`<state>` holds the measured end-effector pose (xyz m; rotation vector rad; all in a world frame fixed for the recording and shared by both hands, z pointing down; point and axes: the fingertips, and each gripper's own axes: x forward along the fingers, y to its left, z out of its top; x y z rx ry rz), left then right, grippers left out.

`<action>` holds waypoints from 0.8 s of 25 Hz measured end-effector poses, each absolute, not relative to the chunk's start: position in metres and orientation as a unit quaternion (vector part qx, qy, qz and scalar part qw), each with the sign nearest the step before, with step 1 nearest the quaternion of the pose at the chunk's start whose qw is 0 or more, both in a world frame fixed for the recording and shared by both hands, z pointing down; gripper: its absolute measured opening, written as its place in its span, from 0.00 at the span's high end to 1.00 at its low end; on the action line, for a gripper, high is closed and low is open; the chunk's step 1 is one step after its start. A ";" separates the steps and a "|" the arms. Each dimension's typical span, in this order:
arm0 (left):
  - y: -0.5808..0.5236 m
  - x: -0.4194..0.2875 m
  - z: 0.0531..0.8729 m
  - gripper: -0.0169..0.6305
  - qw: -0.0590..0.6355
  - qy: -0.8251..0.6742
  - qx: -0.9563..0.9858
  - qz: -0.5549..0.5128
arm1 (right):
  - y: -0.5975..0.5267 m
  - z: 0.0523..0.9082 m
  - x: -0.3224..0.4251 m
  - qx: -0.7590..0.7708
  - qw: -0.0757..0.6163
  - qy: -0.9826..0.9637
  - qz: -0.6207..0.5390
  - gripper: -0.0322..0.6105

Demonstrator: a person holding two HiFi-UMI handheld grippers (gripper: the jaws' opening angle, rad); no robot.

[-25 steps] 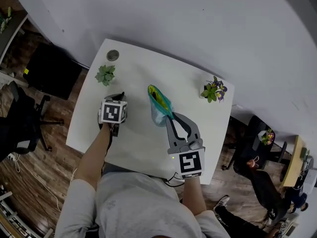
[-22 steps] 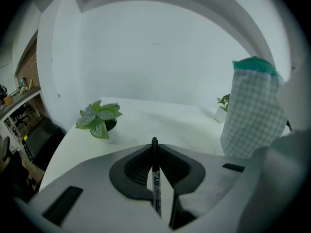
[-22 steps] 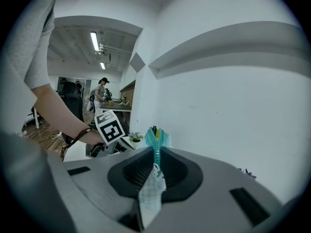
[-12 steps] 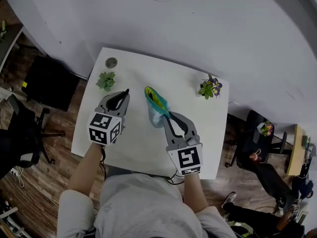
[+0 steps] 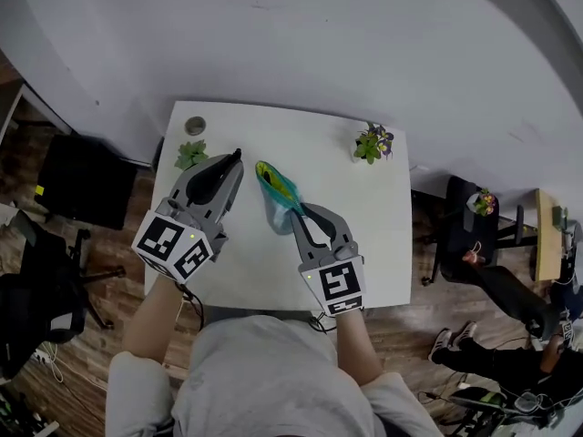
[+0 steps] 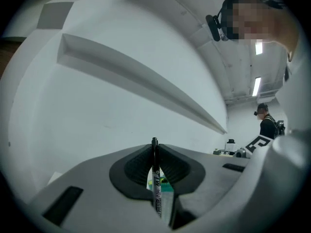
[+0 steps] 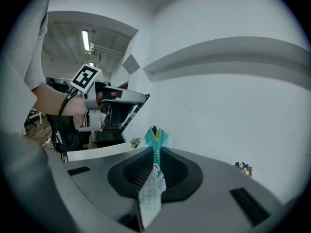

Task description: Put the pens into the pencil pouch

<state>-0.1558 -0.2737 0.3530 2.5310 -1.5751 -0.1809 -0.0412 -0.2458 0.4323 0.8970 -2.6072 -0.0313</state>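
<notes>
Left gripper [image 5: 235, 158] closed on black marker pen [image 6: 156, 181], right gripper [image 5: 297, 210] clamping teal pencil pouch [image 5: 276, 195] edge over tabletop [image 5: 369, 235] centre

pen [image 6: 156, 186] left of pouch [image 5: 277, 197]

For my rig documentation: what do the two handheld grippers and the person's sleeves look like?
Both the left gripper and right gripper are grey, tapering, with black ribbed pads and a black-and-white marker cube behind. The sleeves are short and grey.
</notes>
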 end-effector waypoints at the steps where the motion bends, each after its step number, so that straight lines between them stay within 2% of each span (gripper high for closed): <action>1: -0.272 -0.154 0.345 0.88 0.071 -0.517 0.850 -0.069 | -0.243 0.433 -0.042 0.323 0.192 -0.927 -0.010 0.86; 10: -0.266 -0.135 0.299 0.88 0.043 -0.446 0.881 -0.151 | -0.223 0.433 -0.052 0.349 0.193 -0.917 -0.014 0.86; 20: -0.267 -0.114 0.293 0.88 0.038 -0.407 0.896 -0.170 | -0.212 0.428 -0.061 0.351 0.199 -0.915 -0.029 0.86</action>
